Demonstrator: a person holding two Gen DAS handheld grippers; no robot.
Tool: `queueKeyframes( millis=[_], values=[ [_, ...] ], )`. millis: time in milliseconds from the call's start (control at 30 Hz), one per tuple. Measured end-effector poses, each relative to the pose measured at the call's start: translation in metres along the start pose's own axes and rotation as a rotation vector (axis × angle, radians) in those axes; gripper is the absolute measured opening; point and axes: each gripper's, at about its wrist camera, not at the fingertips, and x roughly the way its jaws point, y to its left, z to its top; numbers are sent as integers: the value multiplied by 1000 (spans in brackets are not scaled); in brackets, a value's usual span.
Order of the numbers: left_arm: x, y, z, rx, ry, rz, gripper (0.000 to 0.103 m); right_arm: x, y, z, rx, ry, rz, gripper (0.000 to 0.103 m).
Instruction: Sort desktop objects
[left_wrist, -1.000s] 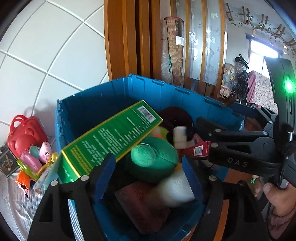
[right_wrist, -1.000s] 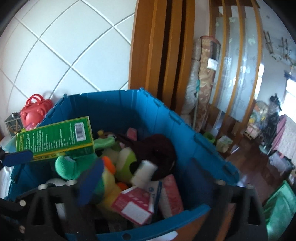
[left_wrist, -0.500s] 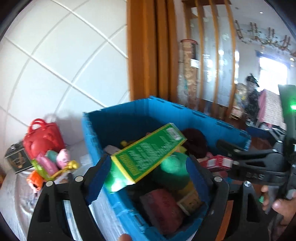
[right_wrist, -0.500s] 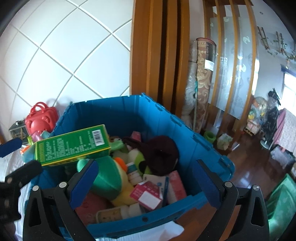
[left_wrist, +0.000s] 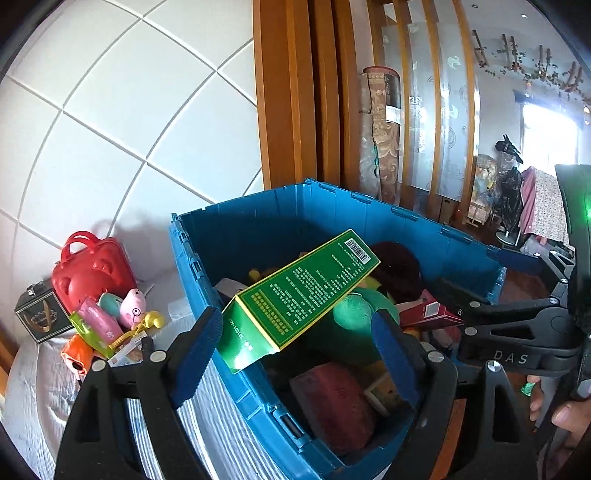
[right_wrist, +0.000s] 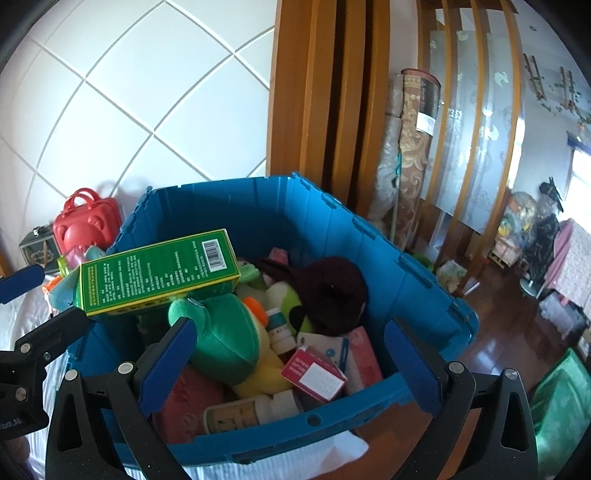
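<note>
A long green carton (left_wrist: 303, 291) lies tilted across the near left rim of the blue plastic crate (left_wrist: 332, 206), resting on the things inside; it also shows in the right wrist view (right_wrist: 159, 271). My left gripper (left_wrist: 295, 350) is open just behind the carton's near end, not touching it. My right gripper (right_wrist: 288, 354) is open and empty over the crate's (right_wrist: 266, 195) front part. Inside lie a green and yellow plush toy (right_wrist: 225, 343), a dark brown plush (right_wrist: 325, 291), small red-and-white boxes (right_wrist: 314, 373) and bottles (right_wrist: 251, 410).
On the white cloth left of the crate stand a red toy case (left_wrist: 92, 269), a dark small box (left_wrist: 42, 315), a pink pig toy (left_wrist: 129, 306) and several small packs. A tiled wall and wooden partition stand behind. Wooden floor lies to the right.
Both grippers have pulled back and up from the crate. The green carton stays on the crate's rim, free of the left fingers.
</note>
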Motion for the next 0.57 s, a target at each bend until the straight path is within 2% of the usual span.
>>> queueKeyframes(
  millis=[567],
  values=[
    [-3,-3,-2,15,6,-6,83,1,-5,-2,8,13,1,103]
  ],
)
